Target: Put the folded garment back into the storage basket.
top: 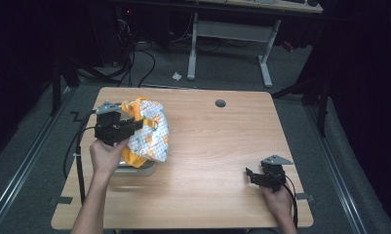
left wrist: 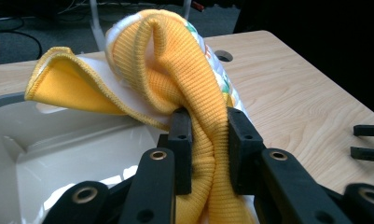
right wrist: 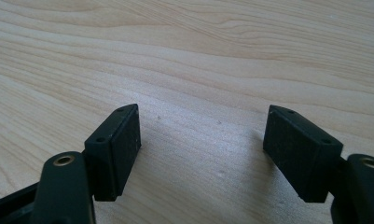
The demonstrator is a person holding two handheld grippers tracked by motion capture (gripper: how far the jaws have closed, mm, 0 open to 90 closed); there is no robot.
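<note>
Two grippers seen: left gripper clamped on bunched yellow-lined patterned garment, white tub just beside fingers; right gripper spread wide over bare wooden table.

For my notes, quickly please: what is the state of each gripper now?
Left gripper: closed on the yellow cloth, held above the white tub.
Right gripper: open, holding nothing, over the wooden table.

Orange-lined patterned cloth hangs bunched above the white tub, pinched.
</note>
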